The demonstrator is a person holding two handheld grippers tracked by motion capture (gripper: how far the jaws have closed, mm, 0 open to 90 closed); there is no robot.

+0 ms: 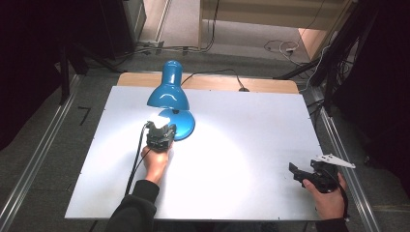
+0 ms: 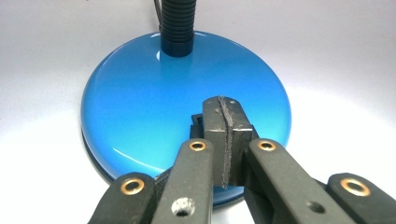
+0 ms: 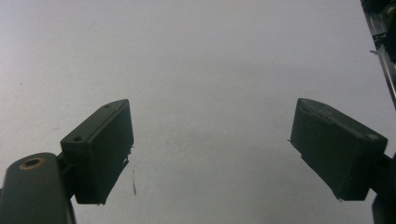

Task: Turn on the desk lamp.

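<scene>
left forearm in a dark sleeve [image 1: 135, 205] comes in from the bottom edge left of centre in the high view and reaches up-frame, left hand [image 1: 155, 162] wrapped round the back of the left gripper [image 1: 162, 129], cable [image 1: 135, 159] trailing back down along the wrist. gripper nose sits at the near edge of the blue desk lamp's round base [image 1: 186, 126], centre-left of the frame. in the left gripper view the left gripper [image 2: 224, 109] has both jaws pressed flat together, pads meeting in a thin seam with nothing between them, tip over the near right part of the glossy blue base [image 2: 154, 102]; can't tell whether the tip touches the base or sits just above it. black ribbed neck [image 2: 177, 25] rises from the base at top centre. lamp shade [image 1: 168, 94] tilts down over the base, lamp is lit, bright pool on the white table [image 1: 251, 121]. right hand [image 1: 331, 200] is at lower right of the high view, near the table's right edge, well apart from the lamp, holding the right gripper [image 1: 296, 172] low with jaws pointing left-frame, grey plate [image 1: 333, 161] on top. in the right gripper view the right gripper [image 3: 210, 140] has its jaws spread wide, nothing held, bare white table between them.
</scene>
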